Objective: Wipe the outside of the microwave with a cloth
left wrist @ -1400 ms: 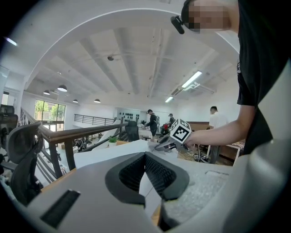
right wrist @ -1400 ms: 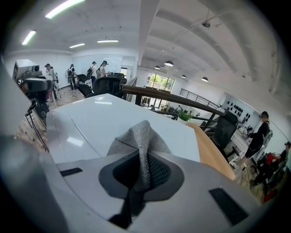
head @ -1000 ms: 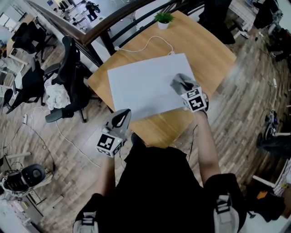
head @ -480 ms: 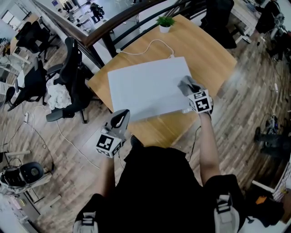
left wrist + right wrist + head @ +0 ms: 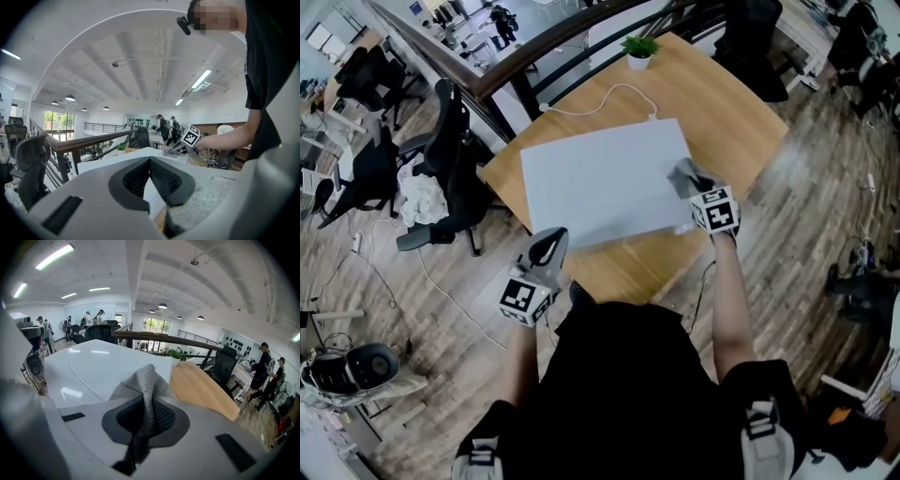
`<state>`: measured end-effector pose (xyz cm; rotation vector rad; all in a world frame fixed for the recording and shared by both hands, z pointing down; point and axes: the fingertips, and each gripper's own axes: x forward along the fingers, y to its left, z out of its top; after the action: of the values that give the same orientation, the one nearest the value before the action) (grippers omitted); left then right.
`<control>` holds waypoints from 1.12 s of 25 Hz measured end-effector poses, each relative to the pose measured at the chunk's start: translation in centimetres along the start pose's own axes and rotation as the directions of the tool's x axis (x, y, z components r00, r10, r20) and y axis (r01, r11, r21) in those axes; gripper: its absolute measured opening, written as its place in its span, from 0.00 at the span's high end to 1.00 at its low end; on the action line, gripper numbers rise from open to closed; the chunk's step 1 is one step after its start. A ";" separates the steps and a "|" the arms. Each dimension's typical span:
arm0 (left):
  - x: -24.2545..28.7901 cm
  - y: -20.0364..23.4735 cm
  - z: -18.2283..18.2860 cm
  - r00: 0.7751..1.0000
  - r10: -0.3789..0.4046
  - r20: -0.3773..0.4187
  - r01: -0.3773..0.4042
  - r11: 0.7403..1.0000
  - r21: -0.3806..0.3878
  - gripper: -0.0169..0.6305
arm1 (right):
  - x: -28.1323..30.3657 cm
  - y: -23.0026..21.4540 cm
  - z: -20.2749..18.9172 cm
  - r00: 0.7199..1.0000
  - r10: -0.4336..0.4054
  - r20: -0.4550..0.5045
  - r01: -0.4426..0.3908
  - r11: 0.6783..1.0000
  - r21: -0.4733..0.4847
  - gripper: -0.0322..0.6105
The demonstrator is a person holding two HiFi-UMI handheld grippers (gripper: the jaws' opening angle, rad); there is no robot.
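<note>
Clear microwave top point(image 5: 600, 183) left of cloth point(image 5: 682, 173), plant point(image 5: 639, 45) and cable point(image 5: 623, 86) behind, railing point(image 5: 544, 49) beyond.

Open-plan office with black swivel chairs point(image 5: 450, 150), a wooden desk point(image 5: 722, 98), handrail point(image 5: 154, 337) and ceiling strip lights point(image 5: 52, 256).

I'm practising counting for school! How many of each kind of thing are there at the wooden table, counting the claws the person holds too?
Microwave: 1
Cloth: 1
Potted plant: 1
White cable: 1
Claws: 2, the left claw and the right claw
Total: 6
</note>
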<state>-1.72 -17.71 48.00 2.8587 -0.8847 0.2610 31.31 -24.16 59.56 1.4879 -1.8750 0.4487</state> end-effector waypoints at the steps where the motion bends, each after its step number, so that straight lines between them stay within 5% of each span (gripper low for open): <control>1: 0.0 0.0 0.0 1.000 0.003 0.000 -0.003 1.000 0.000 0.97 | 0.1 -0.1 0.1 1.000 -0.001 -0.004 0.001 1.000 -0.005 0.93; 28: -1.9 0.7 -0.3 0.996 0.090 0.006 -0.090 0.996 -0.023 0.97 | 3.4 -2.0 5.4 0.997 -0.047 0.068 0.055 0.991 -0.122 0.93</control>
<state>-3.76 -17.19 47.97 2.8049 -1.0123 0.2492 31.21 -30.61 57.92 1.4800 -1.8744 0.2580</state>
